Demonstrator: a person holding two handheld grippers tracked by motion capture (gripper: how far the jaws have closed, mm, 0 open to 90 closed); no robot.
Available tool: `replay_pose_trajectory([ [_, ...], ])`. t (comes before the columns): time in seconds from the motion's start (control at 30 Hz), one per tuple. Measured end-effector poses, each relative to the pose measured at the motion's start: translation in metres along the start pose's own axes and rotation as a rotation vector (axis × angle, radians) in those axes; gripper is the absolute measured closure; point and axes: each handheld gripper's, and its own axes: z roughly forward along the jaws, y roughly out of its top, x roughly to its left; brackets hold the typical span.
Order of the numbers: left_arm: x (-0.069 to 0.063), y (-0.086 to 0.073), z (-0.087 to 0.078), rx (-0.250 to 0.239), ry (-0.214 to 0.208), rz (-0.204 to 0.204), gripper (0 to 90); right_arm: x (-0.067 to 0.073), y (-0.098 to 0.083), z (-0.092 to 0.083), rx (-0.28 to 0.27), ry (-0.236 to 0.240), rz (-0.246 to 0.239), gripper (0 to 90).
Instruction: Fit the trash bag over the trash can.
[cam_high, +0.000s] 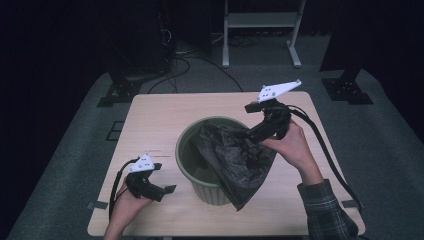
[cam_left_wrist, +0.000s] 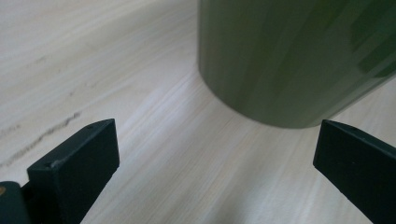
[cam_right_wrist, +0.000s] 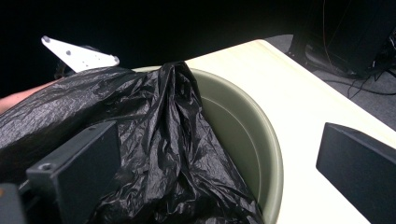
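Black bin liner (cam_high: 235, 162), thin, limp, slippery and draped over the green bin (cam_high: 196, 167) rim, is best pinched at a bunched edge; right gripper (cam_high: 250, 134) and left gripper (cam_high: 170, 189) jaws are held apart, empty.

We see an olive-green bin (cam_high: 192, 150) with a crinkled, glossy black plastic bag (cam_high: 235, 160) draped over it, both on a pale wood-grain table (cam_high: 150, 120) marked by a thin dark streak near its left side. The left gripper (cam_high: 167, 190) and right gripper (cam_high: 248, 136) are black with white three-cornered plates on top (the plates carry small dark dots), and black cables trail from them. At the lower right we note a sleeve (cam_high: 327, 210) in a grey-green plaid, while the floor (cam_high: 65, 165) around the table is dull grey carpet.
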Motion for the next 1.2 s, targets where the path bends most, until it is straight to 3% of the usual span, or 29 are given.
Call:
replay_pose_trajectory([
  [0.47, -0.011, 0.041, -0.033, -0.086, -0.137, 0.062, 0.0, -0.002, 0.001, -0.007, -0.021, -0.005, 0.000, 0.0],
  [0.77, -0.016, 0.076, -0.052, -0.146, -0.158, 0.109, 0.0, -0.002, 0.001, -0.007, -0.016, 0.005, -0.002, 0.0],
  [1.2, -0.021, 0.134, -0.060, -0.211, -0.195, 0.191, 4.6, 0.003, -0.004, -0.007, 0.030, 0.083, -0.003, 0.0],
])
